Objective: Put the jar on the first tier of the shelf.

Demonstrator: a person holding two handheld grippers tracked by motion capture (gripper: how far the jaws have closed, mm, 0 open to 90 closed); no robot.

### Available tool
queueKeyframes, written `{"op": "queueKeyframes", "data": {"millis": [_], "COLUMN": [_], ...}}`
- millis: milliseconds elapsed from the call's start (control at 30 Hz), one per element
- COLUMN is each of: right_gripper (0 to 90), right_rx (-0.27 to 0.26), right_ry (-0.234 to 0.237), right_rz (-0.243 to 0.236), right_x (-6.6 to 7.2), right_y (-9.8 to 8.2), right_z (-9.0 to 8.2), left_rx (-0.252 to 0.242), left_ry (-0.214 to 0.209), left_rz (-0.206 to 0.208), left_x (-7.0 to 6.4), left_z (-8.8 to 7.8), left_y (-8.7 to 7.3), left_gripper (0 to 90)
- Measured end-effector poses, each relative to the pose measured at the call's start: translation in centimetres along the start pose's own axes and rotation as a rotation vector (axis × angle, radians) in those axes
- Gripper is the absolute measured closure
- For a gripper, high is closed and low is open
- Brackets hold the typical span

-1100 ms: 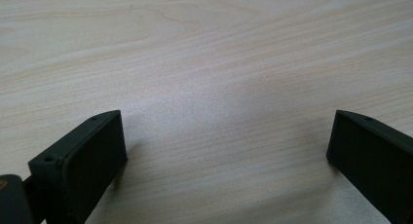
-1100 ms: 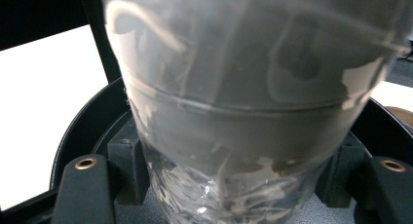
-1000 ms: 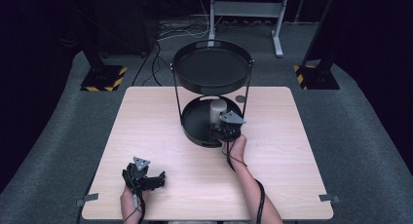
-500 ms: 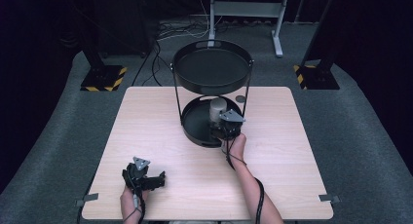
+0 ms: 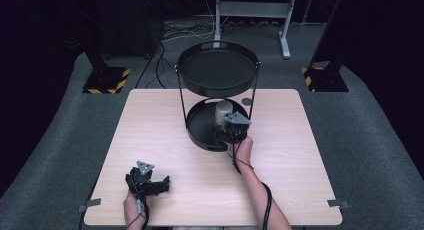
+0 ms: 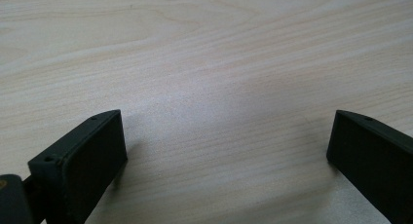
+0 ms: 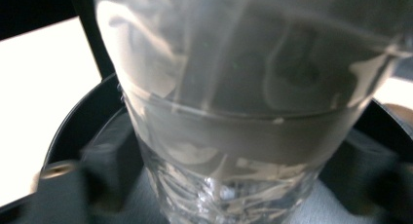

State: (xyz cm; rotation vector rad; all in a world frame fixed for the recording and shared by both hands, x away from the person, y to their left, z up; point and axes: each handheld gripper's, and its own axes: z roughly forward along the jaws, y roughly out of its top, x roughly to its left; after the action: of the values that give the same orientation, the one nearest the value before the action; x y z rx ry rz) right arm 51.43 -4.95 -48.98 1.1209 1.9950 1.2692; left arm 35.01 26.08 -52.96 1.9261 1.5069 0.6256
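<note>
My right claw has just been opening around the cup, jaws flanking it on the lower tray, centre frame. I judge this the release; next I back out level. Left claw rests open, empty, lower left.

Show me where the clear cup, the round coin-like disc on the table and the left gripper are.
clear cup [image 7: 234, 136], right gripper view, on its side wall.
round disc [image 5: 246, 101], high view, on its flat top.
left gripper [image 5: 162, 182], high view, midway between its fingertips.

A clear, seemingly plastic cup stands upright on the black lower tray.
</note>
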Motion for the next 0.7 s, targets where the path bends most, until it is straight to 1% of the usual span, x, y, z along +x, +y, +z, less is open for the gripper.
{"op": "queueKeyframes", "data": {"millis": [33,100,133,200,233,300,333,367,500,533,600,700], "right_gripper": [8.3,2.8,2.1,0.0,0.0,0.0,0.0,0.0,0.1,0.1,0.0,0.0], "right_rx": [0.024,0.050,0.056,0.074,0.075,0.098,0.100,0.110,0.121,0.120,0.136,0.148], "right_ry": [0.006,0.020,0.028,0.043,0.047,0.058,0.060,0.068,0.066,0.059,0.053,0.031], "right_rz": [0.001,0.004,0.012,0.011,0.006,-0.005,-0.007,-0.008,-0.005,-0.007,-0.005,0.013], "right_x": [0.0,-0.2,-0.3,-0.5,-0.5,-0.6,-0.7,-0.7,-1.3,-1.4,-1.8,-2.4], "right_y": [0.2,0.4,0.5,0.5,0.5,0.3,0.1,-0.1,-1.4,-1.8,-2.8,-4.5], "right_z": [-0.2,-0.9,-1.4,-2.5,-3.2,-4.5,-5.3,-6.0,-8.7,-9.4,-10.7,-12.6], "left_rx": [0.000,0.000,0.000,0.000,-0.001,-0.001,-0.001,-0.001,-0.001,0.000,0.000,0.000], "left_ry": [0.000,0.000,0.001,0.001,0.001,0.003,0.002,0.002,0.002,0.002,0.001,0.001], "left_rz": [0.000,0.000,0.001,0.001,0.001,0.002,0.001,0.001,0.001,0.001,0.001,0.001], "left_x": [0.0,0.0,0.0,0.0,0.0,0.0,0.0,0.0,0.0,0.0,0.0,0.0], "left_z": [0.0,0.0,0.0,0.0,0.0,0.0,0.0,0.0,0.0,0.0,0.0,0.0], "left_y": [0.0,0.0,0.0,0.0,0.0,0.0,0.0,0.0,0.0,0.0,0.0,0.0], "left_gripper": [0.3,0.3,0.3,0.3,0.3,0.3,0.3,0.3,0.3,0.3,0.3,0.3]}}
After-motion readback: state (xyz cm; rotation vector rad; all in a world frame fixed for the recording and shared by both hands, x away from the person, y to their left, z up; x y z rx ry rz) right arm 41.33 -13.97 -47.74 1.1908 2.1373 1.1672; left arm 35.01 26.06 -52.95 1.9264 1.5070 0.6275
